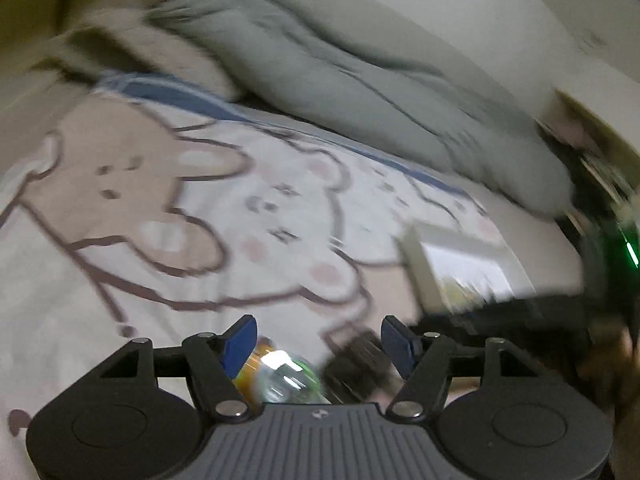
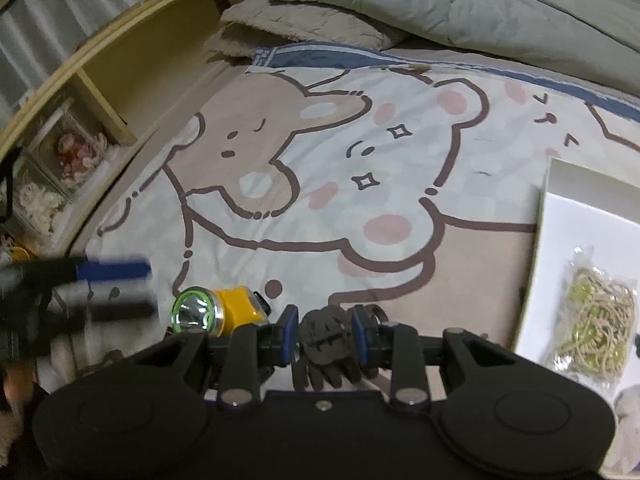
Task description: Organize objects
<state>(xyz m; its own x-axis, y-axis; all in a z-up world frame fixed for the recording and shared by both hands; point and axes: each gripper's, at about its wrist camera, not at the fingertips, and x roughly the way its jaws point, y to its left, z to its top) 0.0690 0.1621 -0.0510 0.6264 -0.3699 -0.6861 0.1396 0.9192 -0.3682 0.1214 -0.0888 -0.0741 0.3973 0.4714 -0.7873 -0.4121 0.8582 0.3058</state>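
A yellow flashlight [image 2: 216, 312] with a green-rimmed lens lies on the bear-print bedsheet [image 2: 320, 184]. In the left wrist view it [image 1: 276, 376] sits low between my open left gripper [image 1: 318, 344] fingers, nearer the left pad. My right gripper [image 2: 325, 334] is shut on a black hair claw clip [image 2: 326, 340], also blurred in the left wrist view [image 1: 360, 364]. The left gripper [image 2: 116, 288] shows blurred at the left of the right wrist view, open beside the flashlight.
A white box [image 2: 580, 216] at the right holds a clear bag of rubber bands [image 2: 600, 320]; it shows blurred in the left wrist view [image 1: 460, 264]. A grey-green quilt [image 2: 460, 4] lies at the far end. A wooden shelf [image 2: 120, 80] runs along the left.
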